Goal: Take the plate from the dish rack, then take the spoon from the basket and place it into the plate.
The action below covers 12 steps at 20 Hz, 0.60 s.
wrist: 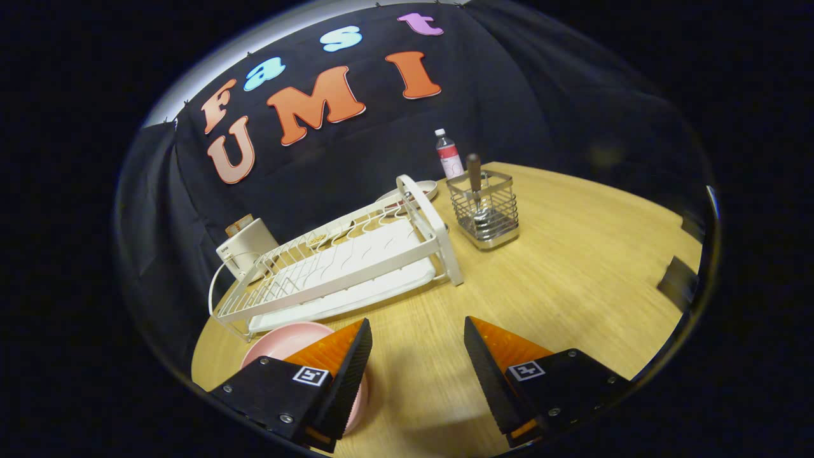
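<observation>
A pink plate (283, 340) lies flat on the wooden table (572, 267), partly under my left finger. My gripper (418, 334) is open above the table with nothing between its fingers. Beyond the fingers stands the white dish rack (356, 261), with no plate in its slots. To the right of the rack is a wire basket (486, 213) holding a spoon (475, 181) upright, its dark handle sticking up above the rim.
A small bottle (448, 154) stands behind the basket. A shallow dish (416, 191) lies behind the rack's far end. A white box (245, 248) sits by the rack's left side. A dark object (677, 280) is at the table's right edge.
</observation>
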Tool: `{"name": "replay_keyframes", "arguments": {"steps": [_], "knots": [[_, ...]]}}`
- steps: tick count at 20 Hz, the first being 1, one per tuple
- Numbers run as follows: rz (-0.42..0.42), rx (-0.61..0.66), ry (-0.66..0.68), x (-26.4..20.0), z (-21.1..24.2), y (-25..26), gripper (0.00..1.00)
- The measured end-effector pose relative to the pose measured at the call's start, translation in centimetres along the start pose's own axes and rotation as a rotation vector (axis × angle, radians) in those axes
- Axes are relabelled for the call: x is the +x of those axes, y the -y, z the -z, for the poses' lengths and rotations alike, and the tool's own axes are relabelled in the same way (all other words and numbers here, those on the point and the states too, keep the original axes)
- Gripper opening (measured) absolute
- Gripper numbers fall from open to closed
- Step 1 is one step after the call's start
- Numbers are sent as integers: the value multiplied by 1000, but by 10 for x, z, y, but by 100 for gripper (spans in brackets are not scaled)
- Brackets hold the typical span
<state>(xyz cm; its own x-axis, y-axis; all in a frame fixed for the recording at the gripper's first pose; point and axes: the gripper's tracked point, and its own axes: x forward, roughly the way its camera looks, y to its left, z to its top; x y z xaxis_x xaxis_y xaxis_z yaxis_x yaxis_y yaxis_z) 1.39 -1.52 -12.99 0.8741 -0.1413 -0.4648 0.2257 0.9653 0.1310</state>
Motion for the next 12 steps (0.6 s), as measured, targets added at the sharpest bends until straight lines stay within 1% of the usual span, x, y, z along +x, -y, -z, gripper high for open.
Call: {"name": "replay_keyframes", "arguments": {"steps": [6,8,12], "knots": [[134,-147,169,2,-61,50,95],[148,-177,199,5,-76,55,98],[151,-220,257,17,-103,58,98]]}}
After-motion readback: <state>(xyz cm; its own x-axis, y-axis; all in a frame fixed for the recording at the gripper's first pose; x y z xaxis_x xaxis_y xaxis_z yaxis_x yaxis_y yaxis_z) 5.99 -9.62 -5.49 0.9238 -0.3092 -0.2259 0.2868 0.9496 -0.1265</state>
